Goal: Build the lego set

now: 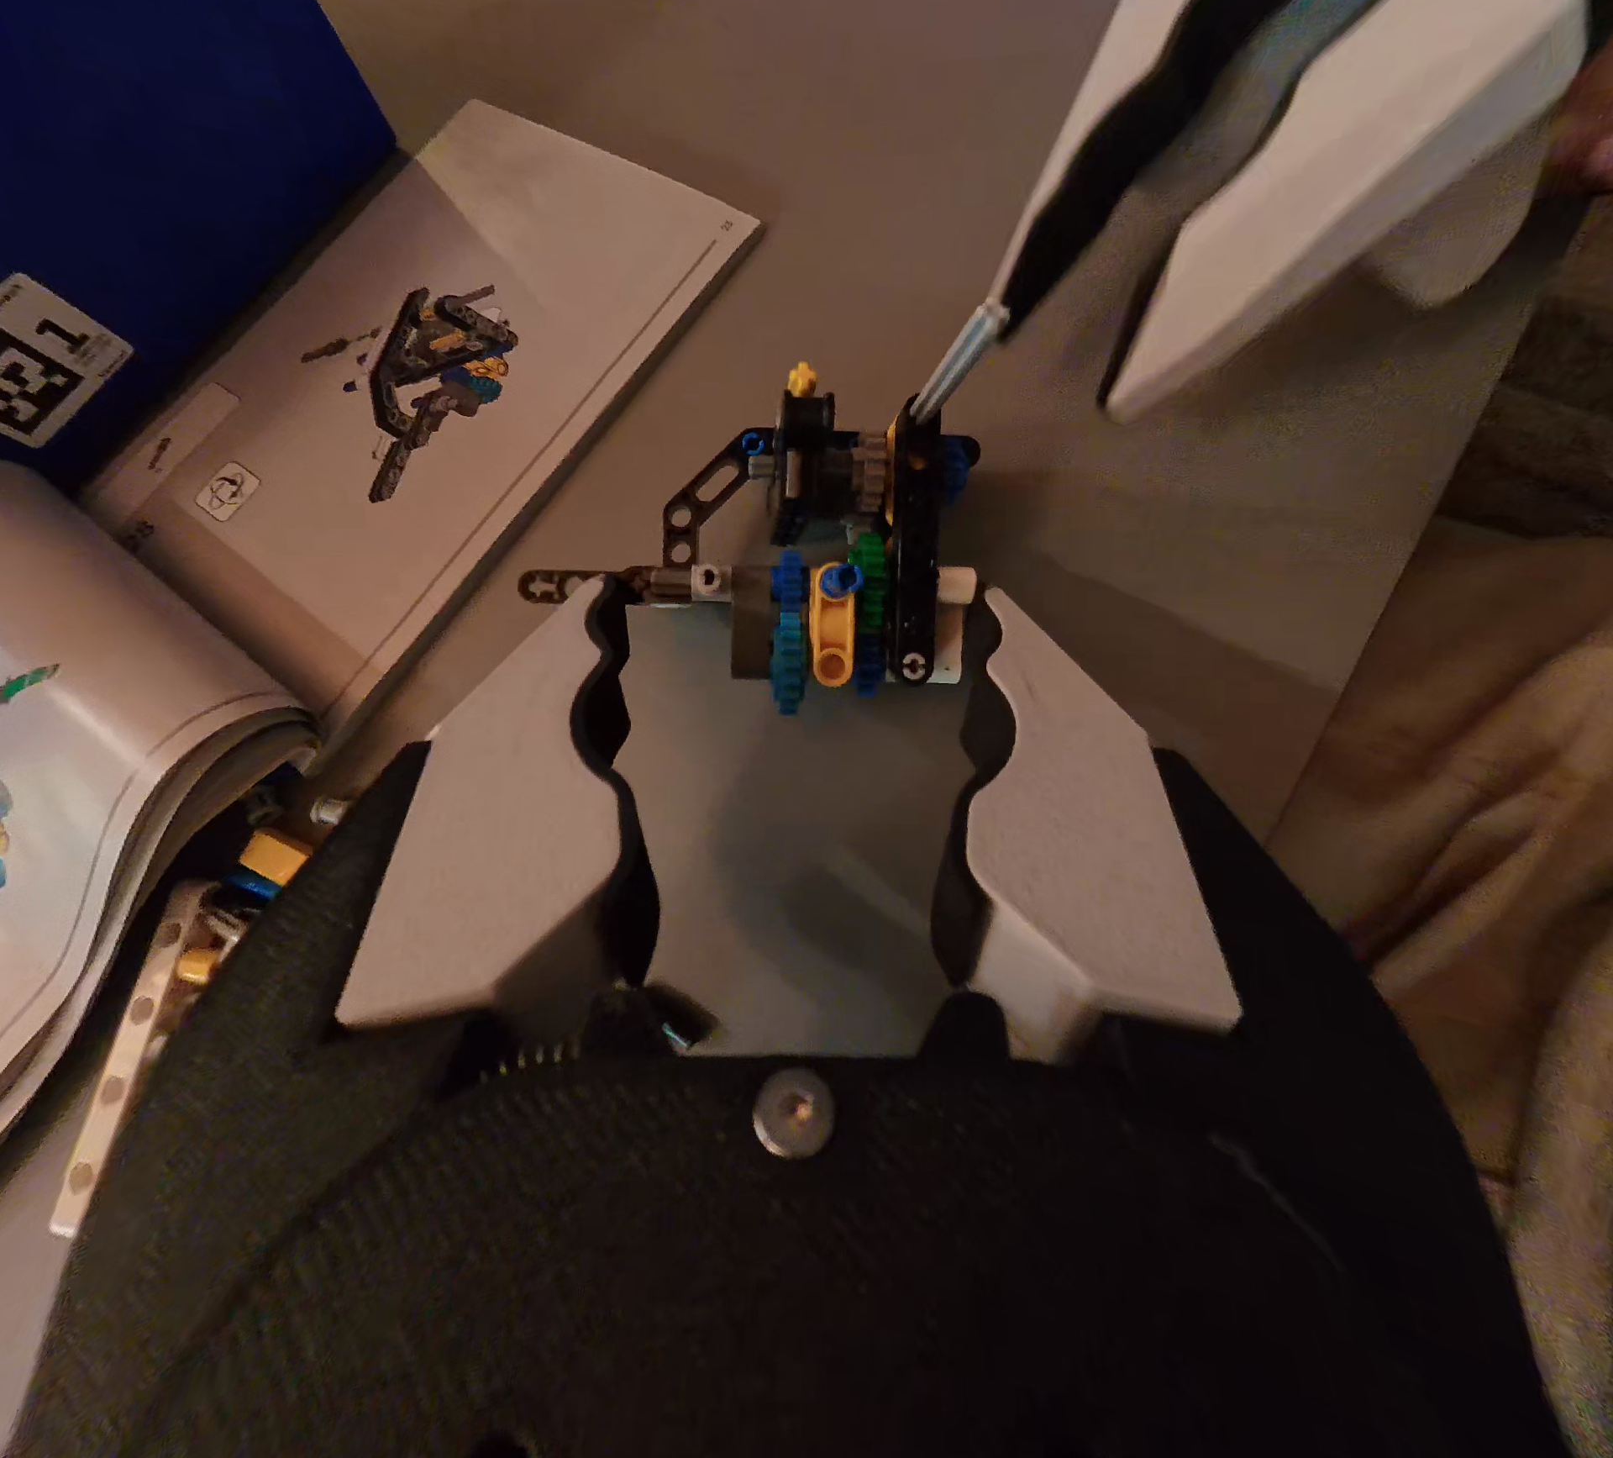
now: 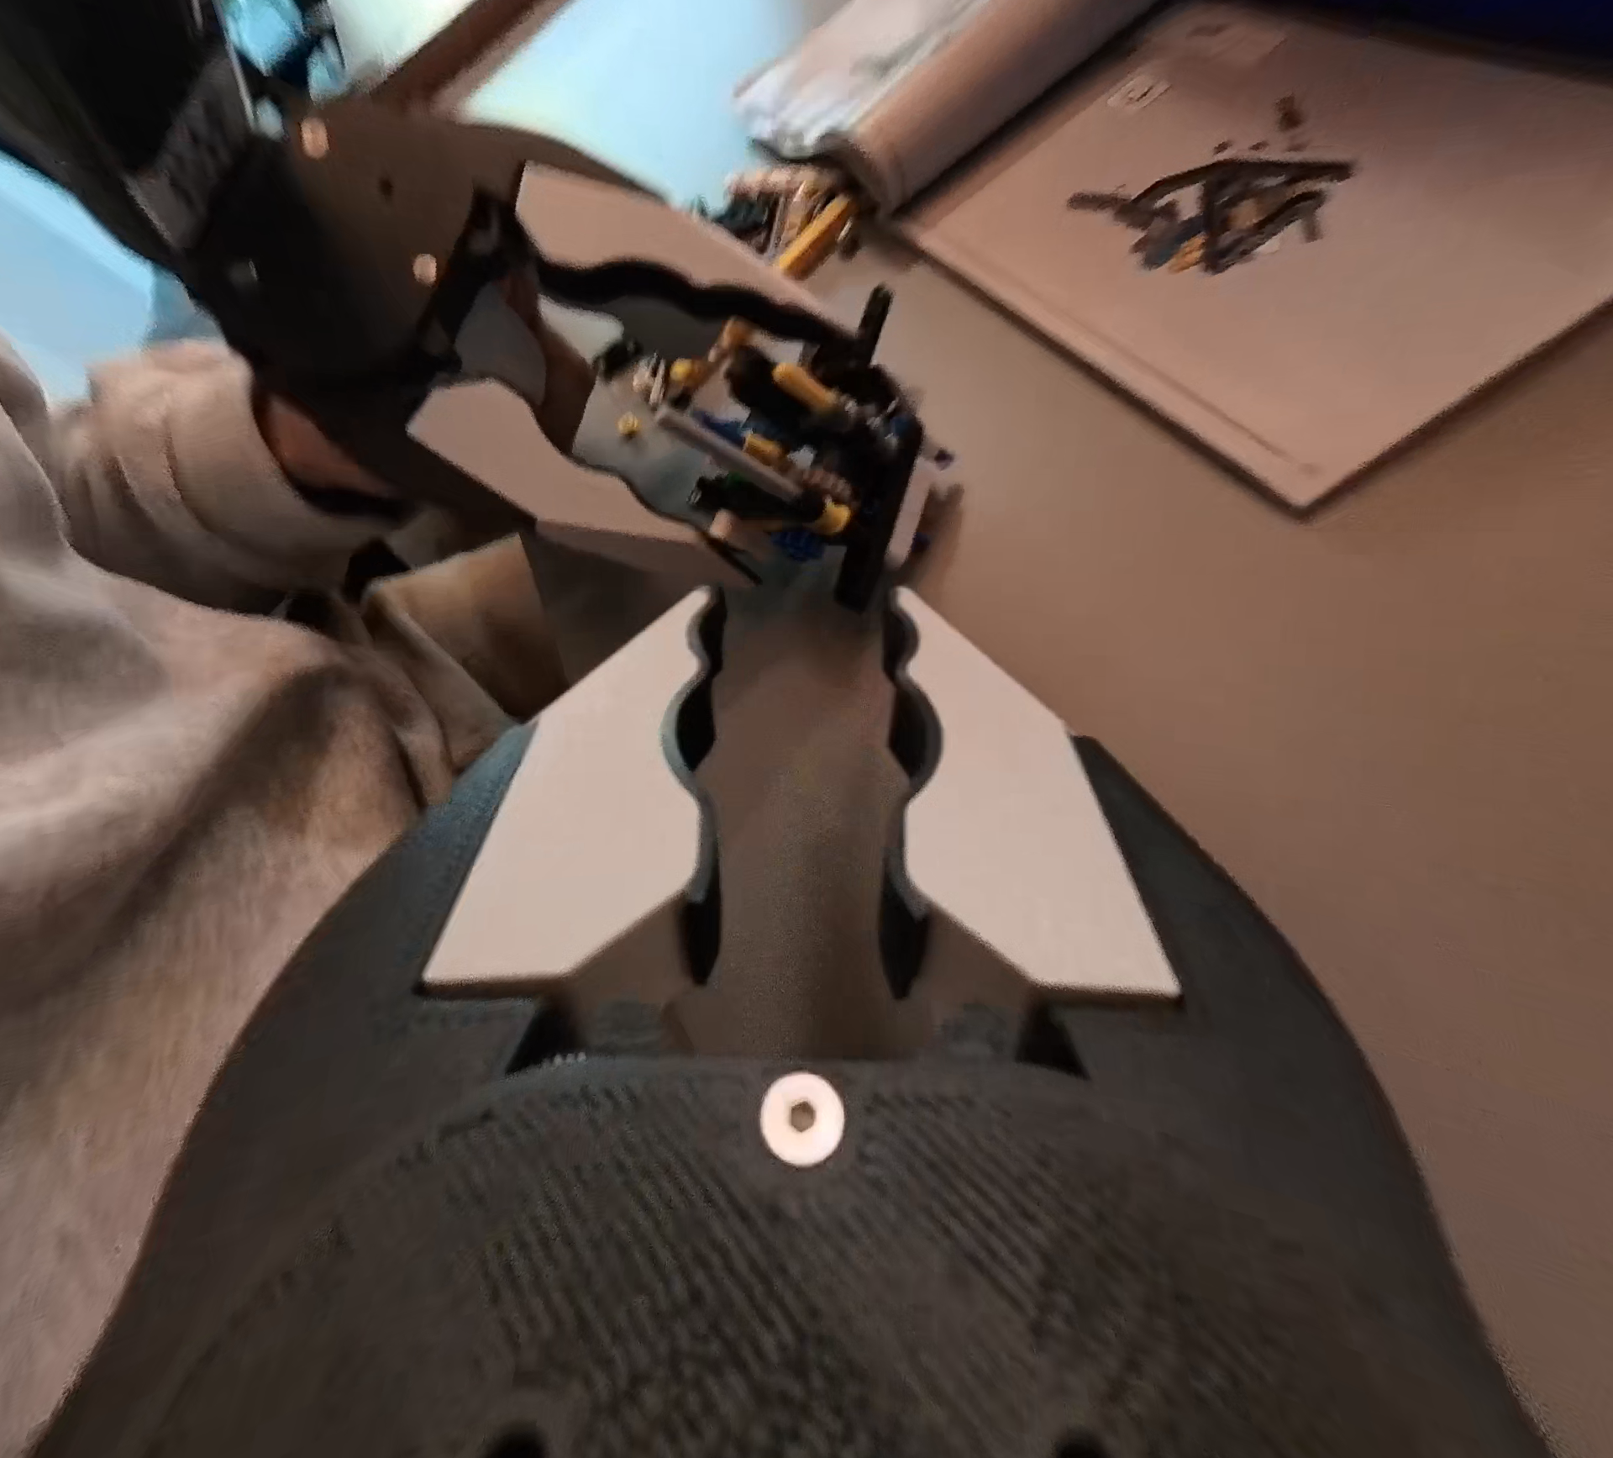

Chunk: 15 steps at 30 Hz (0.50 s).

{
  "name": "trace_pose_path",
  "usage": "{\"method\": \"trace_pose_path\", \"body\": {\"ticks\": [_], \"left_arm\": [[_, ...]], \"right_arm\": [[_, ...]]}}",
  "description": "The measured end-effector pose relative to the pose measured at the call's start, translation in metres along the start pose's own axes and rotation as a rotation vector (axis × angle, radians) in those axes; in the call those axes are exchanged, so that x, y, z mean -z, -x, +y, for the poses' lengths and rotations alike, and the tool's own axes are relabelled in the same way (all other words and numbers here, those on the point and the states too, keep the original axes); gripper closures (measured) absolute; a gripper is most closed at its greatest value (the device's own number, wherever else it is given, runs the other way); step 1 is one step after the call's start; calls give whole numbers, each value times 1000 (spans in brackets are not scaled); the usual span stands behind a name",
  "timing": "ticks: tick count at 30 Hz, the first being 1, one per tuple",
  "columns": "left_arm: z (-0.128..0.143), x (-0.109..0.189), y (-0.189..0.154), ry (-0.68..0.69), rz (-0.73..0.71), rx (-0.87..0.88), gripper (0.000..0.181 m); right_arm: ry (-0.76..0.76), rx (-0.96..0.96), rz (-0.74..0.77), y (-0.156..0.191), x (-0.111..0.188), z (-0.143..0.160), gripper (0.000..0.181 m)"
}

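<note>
A partly built lego assembly of black beams with blue, green and yellow gears is held over the grey table. My left gripper is shut on it, fingertips at its two ends. It shows the same way in the right wrist view, blurred. A thin grey axle sticks out of the assembly's black beam. My right gripper comes in from the upper right with its fingers apart, and one fingertip touches the axle's outer end. In its own view the right gripper is open, just below the assembly.
An open instruction booklet lies left of the assembly and shows in the right wrist view. A blue box stands behind it. Loose parts and a white beam lie at the lower left. A grey sleeve is at the left. Left tips to right tips: about 7 cm.
</note>
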<state>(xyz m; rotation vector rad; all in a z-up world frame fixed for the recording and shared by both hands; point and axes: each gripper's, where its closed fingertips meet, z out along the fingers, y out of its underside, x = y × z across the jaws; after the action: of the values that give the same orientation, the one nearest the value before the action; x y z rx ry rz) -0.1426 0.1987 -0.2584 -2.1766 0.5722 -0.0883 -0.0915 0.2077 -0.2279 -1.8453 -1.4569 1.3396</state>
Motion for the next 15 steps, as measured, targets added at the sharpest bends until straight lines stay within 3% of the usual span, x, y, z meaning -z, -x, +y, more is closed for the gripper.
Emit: {"method": "trace_pose_path", "body": {"ticks": [1,5,12,15], "left_arm": [[-1,1,1,-9,-14,-10,104],[-6,4,5,-51,-50,-46,104],[-26,17,11,-202,-143,-125,105],[-33,23,9,-274,-187,-203,105]], "right_arm": [[-58,-40,2,-4,6,-8,139],[-240,-197,-64,-11,20,-30,123],[-311,-267,-232,16,6,-42,79],[-318,-258,-230,23,1,-45,73]]}}
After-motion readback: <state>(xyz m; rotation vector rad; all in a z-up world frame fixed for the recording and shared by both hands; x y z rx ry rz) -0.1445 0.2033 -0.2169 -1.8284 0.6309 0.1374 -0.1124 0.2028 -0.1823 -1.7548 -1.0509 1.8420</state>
